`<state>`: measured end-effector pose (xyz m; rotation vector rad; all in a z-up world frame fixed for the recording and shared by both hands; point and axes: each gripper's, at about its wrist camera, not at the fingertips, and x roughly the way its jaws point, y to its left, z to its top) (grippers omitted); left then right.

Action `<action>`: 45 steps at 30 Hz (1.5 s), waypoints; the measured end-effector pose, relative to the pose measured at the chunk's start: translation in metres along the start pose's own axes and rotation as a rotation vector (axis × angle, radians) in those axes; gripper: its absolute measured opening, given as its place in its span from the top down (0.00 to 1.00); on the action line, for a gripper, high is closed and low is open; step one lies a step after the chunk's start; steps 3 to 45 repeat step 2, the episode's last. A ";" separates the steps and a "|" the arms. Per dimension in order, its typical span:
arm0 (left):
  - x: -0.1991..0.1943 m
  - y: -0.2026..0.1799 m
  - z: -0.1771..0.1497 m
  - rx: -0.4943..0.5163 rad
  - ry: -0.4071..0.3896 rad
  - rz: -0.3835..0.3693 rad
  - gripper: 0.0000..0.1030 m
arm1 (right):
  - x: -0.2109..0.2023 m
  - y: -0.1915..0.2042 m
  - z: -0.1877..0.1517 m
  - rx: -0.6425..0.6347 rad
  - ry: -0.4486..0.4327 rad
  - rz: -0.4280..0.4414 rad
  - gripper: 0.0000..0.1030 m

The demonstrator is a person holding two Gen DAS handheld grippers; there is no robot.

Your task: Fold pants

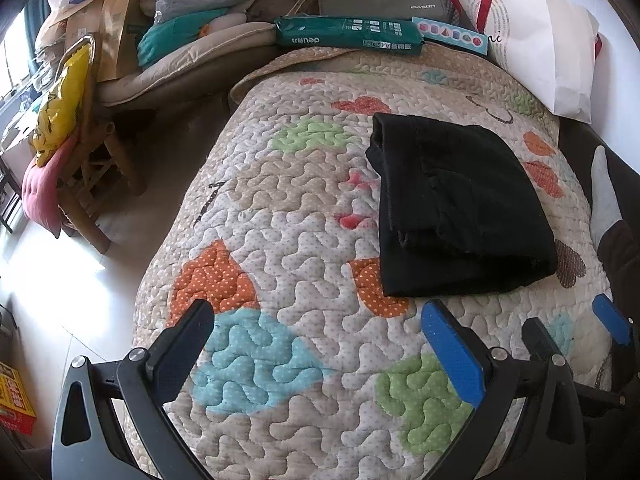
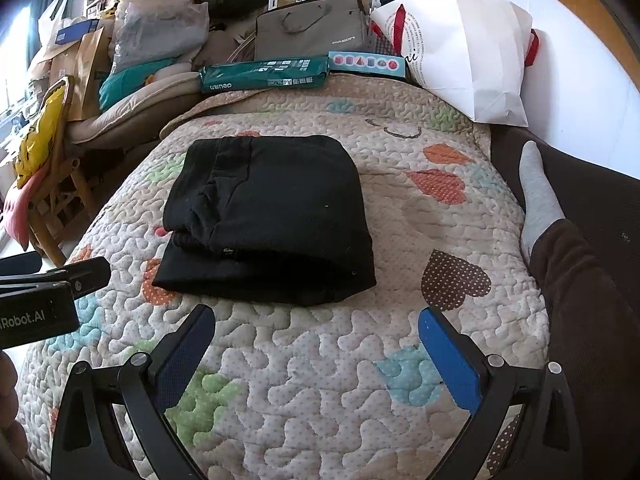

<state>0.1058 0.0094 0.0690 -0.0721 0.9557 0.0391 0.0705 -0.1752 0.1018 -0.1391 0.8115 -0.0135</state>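
Pants point(image 2: 268, 220) lie mid-quilt point(image 2: 320, 380) as a compact black stack, so I judge the folding essentially finished, nothing obvious left; my left gripper point(image 1: 320, 344) and right gripper point(image 2: 316, 344) hover short of it, both spread, holding nothing.
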 end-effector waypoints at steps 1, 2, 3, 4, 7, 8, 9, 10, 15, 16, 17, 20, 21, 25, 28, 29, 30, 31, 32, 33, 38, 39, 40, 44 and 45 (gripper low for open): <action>0.001 -0.002 0.000 -0.003 0.006 -0.011 0.00 | 0.001 0.001 -0.001 -0.004 0.003 0.001 0.00; 0.001 -0.002 0.001 -0.004 0.008 -0.017 0.00 | 0.001 0.001 -0.001 -0.006 0.005 -0.001 0.00; 0.001 -0.002 0.001 -0.004 0.008 -0.017 0.00 | 0.001 0.001 -0.001 -0.006 0.005 -0.001 0.00; 0.001 -0.002 0.001 -0.004 0.008 -0.017 0.00 | 0.001 0.001 -0.001 -0.006 0.005 -0.001 0.00; 0.001 -0.002 0.001 -0.004 0.008 -0.017 0.00 | 0.001 0.001 -0.001 -0.006 0.005 -0.001 0.00; 0.001 -0.002 0.001 -0.004 0.008 -0.017 0.00 | 0.001 0.001 -0.001 -0.006 0.005 -0.001 0.00; 0.001 -0.002 0.001 -0.004 0.008 -0.017 0.00 | 0.001 0.001 -0.001 -0.006 0.005 -0.001 0.00; 0.001 -0.002 0.001 -0.004 0.008 -0.017 0.00 | 0.001 0.001 -0.001 -0.006 0.005 -0.001 0.00; 0.001 -0.002 0.001 -0.004 0.008 -0.017 0.00 | 0.001 0.001 -0.001 -0.006 0.005 -0.001 0.00; 0.001 -0.002 0.001 -0.004 0.008 -0.017 0.00 | 0.001 0.001 -0.001 -0.006 0.005 -0.001 0.00; 0.001 -0.002 0.001 -0.004 0.008 -0.017 0.00 | 0.001 0.001 -0.001 -0.006 0.005 -0.001 0.00; 0.001 -0.002 0.001 -0.004 0.008 -0.017 0.00 | 0.001 0.001 -0.001 -0.006 0.005 -0.001 0.00; 0.001 -0.002 0.001 -0.004 0.008 -0.017 0.00 | 0.001 0.001 -0.001 -0.006 0.005 -0.001 0.00; 0.001 -0.002 0.001 -0.004 0.008 -0.017 0.00 | 0.001 0.001 -0.001 -0.006 0.005 -0.001 0.00; 0.001 -0.002 0.001 -0.004 0.008 -0.017 0.00 | 0.001 0.001 -0.001 -0.006 0.005 -0.001 0.00; 0.001 -0.002 0.001 -0.004 0.008 -0.017 0.00 | 0.001 0.001 -0.001 -0.006 0.005 -0.001 0.00; 0.001 -0.002 0.001 -0.004 0.008 -0.017 0.00 | 0.001 0.001 -0.001 -0.006 0.005 -0.001 0.00; 0.001 -0.002 0.001 -0.004 0.008 -0.017 0.00 | 0.001 0.001 -0.001 -0.006 0.005 -0.001 0.00; 0.001 -0.002 0.001 -0.004 0.008 -0.017 0.00 | 0.001 0.001 -0.001 -0.006 0.005 -0.001 0.00; 0.001 -0.002 0.001 -0.004 0.008 -0.017 0.00 | 0.001 0.001 -0.001 -0.006 0.005 -0.001 0.00; 0.001 -0.002 0.001 -0.004 0.008 -0.017 0.00 | 0.001 0.001 -0.001 -0.006 0.005 -0.001 0.00; 0.001 -0.002 0.001 -0.004 0.008 -0.017 0.00 | 0.001 0.001 -0.001 -0.006 0.005 -0.001 0.00; 0.001 -0.002 0.001 -0.004 0.008 -0.017 0.00 | 0.001 0.001 -0.001 -0.006 0.005 -0.001 0.00; 0.001 -0.002 0.001 -0.004 0.008 -0.017 0.00 | 0.001 0.001 -0.001 -0.006 0.005 -0.001 0.00; 0.001 -0.002 0.001 -0.004 0.008 -0.017 0.00 | 0.001 0.001 -0.001 -0.006 0.005 -0.001 0.00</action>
